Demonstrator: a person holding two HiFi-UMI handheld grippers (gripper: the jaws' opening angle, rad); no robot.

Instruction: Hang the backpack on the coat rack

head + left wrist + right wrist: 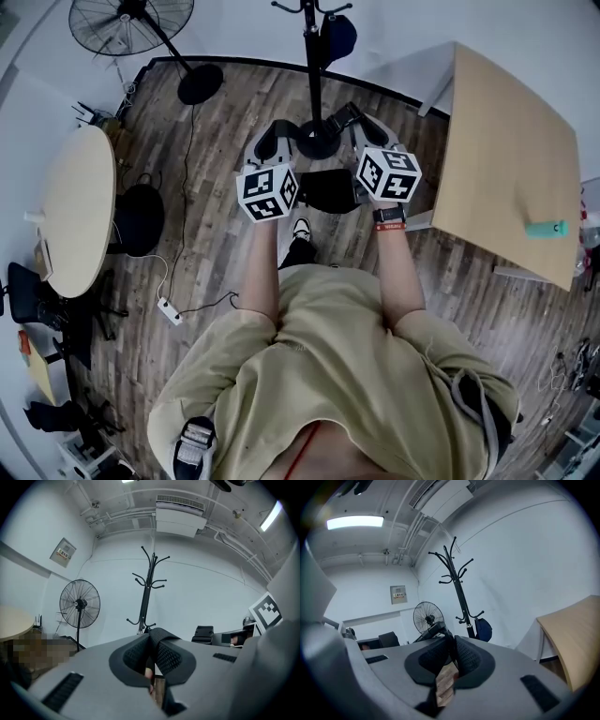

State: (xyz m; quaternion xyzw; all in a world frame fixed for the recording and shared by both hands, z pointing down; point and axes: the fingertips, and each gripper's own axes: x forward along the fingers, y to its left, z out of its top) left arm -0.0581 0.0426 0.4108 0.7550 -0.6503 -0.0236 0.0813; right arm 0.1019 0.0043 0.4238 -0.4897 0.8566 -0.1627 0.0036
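- Holding the backpack (328,190) is as far as the task has got. The black pack sits between the two tools, just beyond the person's shoe, and is not yet on any hook. Whether it touches the floor cannot be told.
- The left hand-held gripper (152,660) has its jaws pressed together on a thin black strap (158,633). The right hand-held gripper (451,660) is likewise clamped on a thin black band, probably part of the pack.
- What appears to be left is raising the pack and looping a strap over a hook of the coat rack (313,80), close by at 12 o'clock.
- A dark blue bag (340,36) already fills one low hook on the rack's 1 o'clock side. The upper hooks look bare.
- A fan (131,21) at 10 o'clock, a round worktop (80,206) at 9 o'clock and a wooden worktop (511,159) at 2 o'clock all stand off the path.
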